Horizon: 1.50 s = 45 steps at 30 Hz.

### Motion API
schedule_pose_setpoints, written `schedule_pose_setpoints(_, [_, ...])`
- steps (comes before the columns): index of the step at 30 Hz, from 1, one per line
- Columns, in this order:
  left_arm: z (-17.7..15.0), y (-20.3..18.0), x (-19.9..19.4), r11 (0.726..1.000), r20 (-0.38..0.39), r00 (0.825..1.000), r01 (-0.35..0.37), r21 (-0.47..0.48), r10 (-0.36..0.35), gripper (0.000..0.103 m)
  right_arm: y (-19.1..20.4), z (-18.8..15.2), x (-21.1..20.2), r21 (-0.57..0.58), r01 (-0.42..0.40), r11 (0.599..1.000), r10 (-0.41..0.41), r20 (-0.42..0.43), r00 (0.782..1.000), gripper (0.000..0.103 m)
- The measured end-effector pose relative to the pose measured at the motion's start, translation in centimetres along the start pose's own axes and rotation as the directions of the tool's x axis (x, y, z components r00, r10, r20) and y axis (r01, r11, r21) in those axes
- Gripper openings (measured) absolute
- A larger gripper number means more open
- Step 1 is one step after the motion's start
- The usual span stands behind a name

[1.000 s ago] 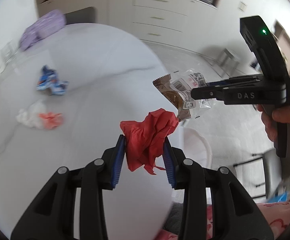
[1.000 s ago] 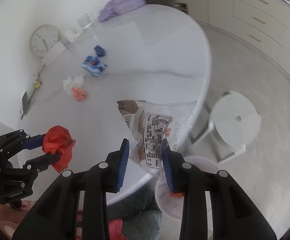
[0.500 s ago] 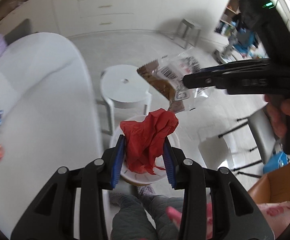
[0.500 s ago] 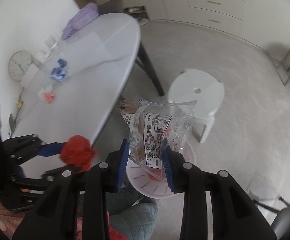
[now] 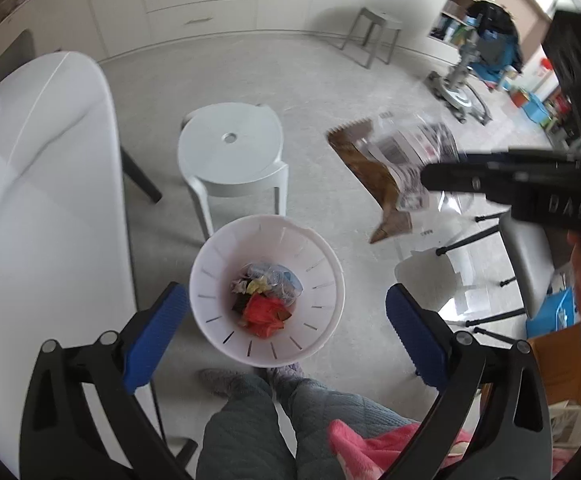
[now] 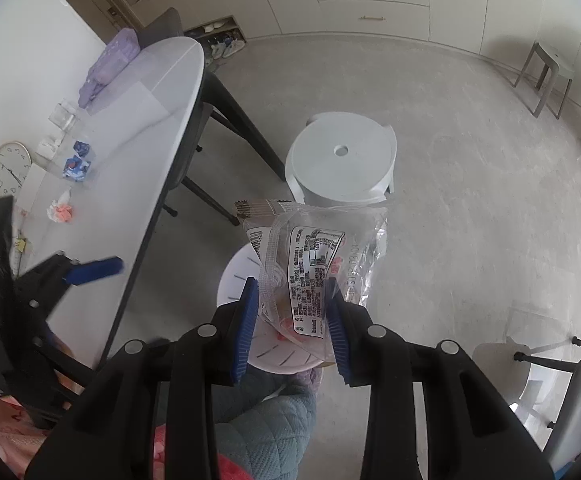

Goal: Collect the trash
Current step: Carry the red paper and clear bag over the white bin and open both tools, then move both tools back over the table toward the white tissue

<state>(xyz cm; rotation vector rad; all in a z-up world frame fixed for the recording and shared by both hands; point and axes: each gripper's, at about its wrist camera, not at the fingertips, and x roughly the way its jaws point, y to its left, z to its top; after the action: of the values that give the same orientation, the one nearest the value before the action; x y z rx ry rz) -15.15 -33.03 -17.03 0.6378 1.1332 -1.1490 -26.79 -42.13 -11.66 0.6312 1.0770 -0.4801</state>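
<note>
Trash still lay on the bench: a blue-and-white crumpled wrapper and a white-and-orange wad, both well off to the left of the right gripper. The red crumpled paper rested inside the white bin, directly below and between the blue fingers of the left gripper, whose jaws had just been opening and stood wide with nothing between them. That piece looked done. The right gripper's fingers pinched a snack wrapper, thin clear crinkly film with a printed label and a brown serrated end, hanging above the bin's rim; it was not yet dropped. Judging by this, about half the job remained: release the wrapper, then fetch the two bits from the bench.

The bin was a smooth plastic cone with slotted walls, holding mixed scraps. The bench top was glossy white, rounded at its end. A round white plastic stool stood just beyond the bin.
</note>
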Motion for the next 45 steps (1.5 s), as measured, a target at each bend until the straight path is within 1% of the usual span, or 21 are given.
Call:
schedule_pose_setpoints(3, [0.2, 1.0, -1.2, 0.998, 0.016, 1.000, -0.012, -0.055, 0.013, 0.095, 0.3, 0.0, 0.8, -0.015, -0.008, 1.000, 0.007, -0.018, 1.000, 0.037])
schedule_pose_setpoints(6, [-0.1, 2.1, -2.5, 0.995, 0.034, 0.999, -0.023, -0.102, 0.026, 0.095, 1.5, 0.0, 2.3, -0.069, -0.005, 0.998, 0.001, -0.050, 0.999, 0.038])
schedule_pose_setpoints(8, [-0.2, 2.9, -3.3, 0.991, 0.045, 0.998, -0.032, -0.134, 0.039, 0.095, 2.2, -0.1, 3.5, -0.095, -0.017, 0.995, 0.010, -0.074, 0.997, 0.038])
schedule_pose_setpoints(11, [-0.5, 3.9, -4.2, 0.985, 0.055, 0.997, -0.037, -0.171, 0.047, 0.095, 3.5, -0.5, 5.8, -0.135, -0.030, 0.990, 0.014, -0.122, 0.992, 0.047])
schedule_pose_setpoints(12, [-0.5, 4.0, -4.4, 0.983, 0.056, 0.997, -0.042, -0.179, 0.053, 0.095, 4.0, -0.7, 6.7, -0.152, -0.029, 0.988, 0.008, -0.141, 0.990, 0.066])
schedule_pose_setpoints(13, [-0.7, 4.3, -4.4, 0.982, 0.058, 0.997, -0.045, -0.185, 0.057, 0.095, 4.5, -0.9, 7.8, -0.172, -0.016, 0.985, -0.013, -0.170, 0.985, 0.091])
schedule_pose_setpoints(14, [-0.8, 4.5, -4.5, 0.981, 0.058, 0.996, -0.048, -0.190, 0.060, 0.095, 4.9, -1.0, 8.4, -0.189, 0.009, 0.982, -0.043, -0.176, 0.983, 0.097])
schedule_pose_setpoints(15, [-0.9, 4.7, -4.6, 0.979, 0.058, 0.996, -0.055, -0.196, 0.068, 0.095, 5.3, -1.1, 8.9, -0.212, 0.042, 0.976, -0.080, -0.173, 0.982, 0.099])
schedule_pose_setpoints(17, [-0.9, 5.0, -4.8, 0.977, 0.058, 0.995, -0.064, -0.204, 0.077, 0.095, 5.9, -1.3, 9.6, -0.242, 0.058, 0.969, -0.107, -0.195, 0.975, 0.100])
schedule_pose_setpoints(19, [-1.0, 5.3, -5.0, 0.974, 0.059, 0.995, -0.065, -0.215, 0.079, 0.095, 6.0, -1.4, 9.8, -0.233, 0.039, 0.972, -0.089, -0.208, 0.974, 0.100])
schedule_pose_setpoints(23, [-1.2, 5.8, -5.3, 0.971, 0.067, 0.994, -0.068, -0.230, 0.085, 0.095, 5.5, -0.9, 9.2, -0.197, 0.013, 0.980, -0.053, -0.200, 0.978, 0.100])
schedule_pose_setpoints(32, [-1.3, 6.8, -5.7, 0.965, 0.075, 0.994, -0.061, -0.254, 0.082, 0.095, 4.8, 0.6, 8.0, -0.146, 0.037, 0.989, -0.061, -0.169, 0.984, 0.100])
schedule_pose_setpoints(39, [-1.4, 8.0, -6.2, 0.959, 0.080, 0.993, -0.067, -0.274, 0.092, 0.095, 5.6, 1.5, 8.0, -0.149, 0.047, 0.988, -0.072, -0.162, 0.984, 0.100])
schedule_pose_setpoints(42, [-1.7, 9.2, -6.8, 0.952, 0.084, 0.990, -0.080, -0.294, 0.109, 0.095, 6.5, 2.1, 7.9, -0.153, 0.046, 0.987, -0.070, -0.154, 0.986, 0.100])
schedule_pose_setpoints(45, [-2.4, 11.3, -7.5, 0.935, 0.083, 0.986, -0.106, -0.339, 0.142, 0.095, 7.9, 3.5, 7.9, -0.149, 0.014, 0.989, -0.037, -0.150, 0.988, 0.100])
